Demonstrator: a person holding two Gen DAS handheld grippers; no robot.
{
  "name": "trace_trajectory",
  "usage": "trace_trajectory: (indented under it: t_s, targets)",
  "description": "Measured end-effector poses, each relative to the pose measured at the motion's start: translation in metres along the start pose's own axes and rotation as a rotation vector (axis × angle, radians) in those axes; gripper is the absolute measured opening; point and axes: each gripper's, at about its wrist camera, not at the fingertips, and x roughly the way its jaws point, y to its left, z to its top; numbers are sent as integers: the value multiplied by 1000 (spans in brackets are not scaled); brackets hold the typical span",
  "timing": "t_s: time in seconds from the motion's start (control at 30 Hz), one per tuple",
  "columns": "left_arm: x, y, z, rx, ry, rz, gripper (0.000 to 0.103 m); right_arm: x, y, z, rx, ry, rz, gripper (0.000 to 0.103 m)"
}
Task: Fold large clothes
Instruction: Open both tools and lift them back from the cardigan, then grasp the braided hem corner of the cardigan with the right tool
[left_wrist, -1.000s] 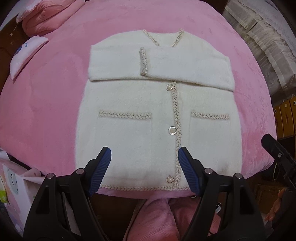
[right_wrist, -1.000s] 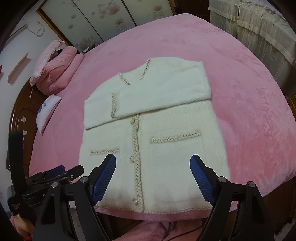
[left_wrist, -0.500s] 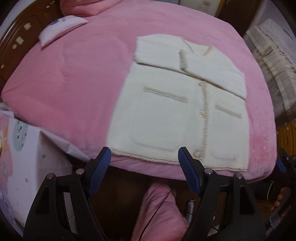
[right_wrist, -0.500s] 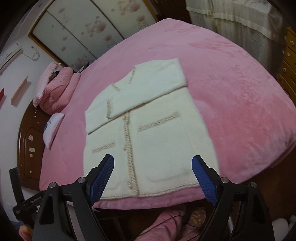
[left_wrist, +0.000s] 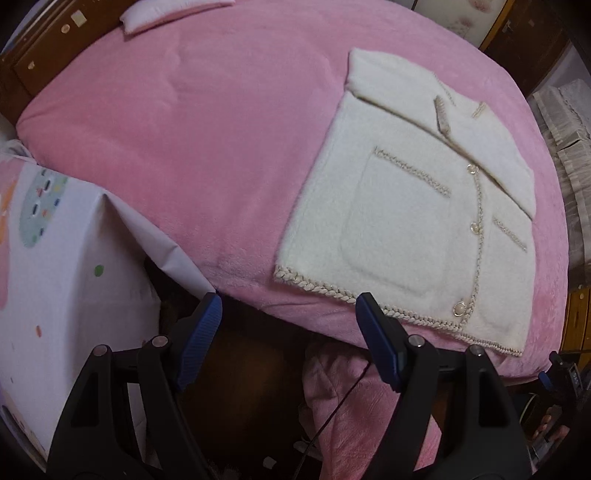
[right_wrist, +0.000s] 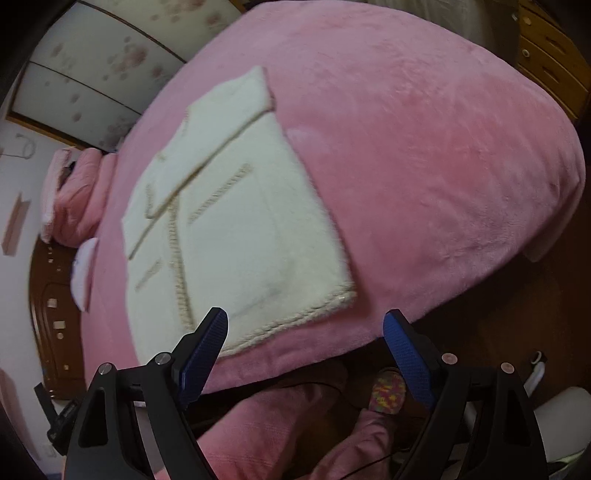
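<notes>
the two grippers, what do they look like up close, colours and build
Both match: the left gripper and right gripper have matte black plastic arms with triangular cut-outs, silver round rivets, and blue ribbed pads on the inner faces of the fingers. No markings are visible.

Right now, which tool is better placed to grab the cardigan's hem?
Right, narrowly: the right tool frames the cardigan hem corner between open fingers. The left tool, also open, points mostly at pink blanket beside its corner.
</notes>
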Motion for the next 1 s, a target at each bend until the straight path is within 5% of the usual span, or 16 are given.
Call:
trace_trajectory:
  t_s: [0.17, 0.6, 0.77, 1.0]
  targets:
    - [41, 1, 19, -51, 104, -45, 73, 33, -16, 5, -35, 48, -100, 85]
    - [127, 6, 50, -23, 272, 24, 73, 95, -37, 20, 51, 176, -213, 67]
    - [151, 2, 54, 80, 282, 70, 73, 106, -29, 22, 18, 195, -233, 62]
    - [184, -22, 59, 179, 357, 15, 73, 128, -7, 38, -1, 222, -244, 55]
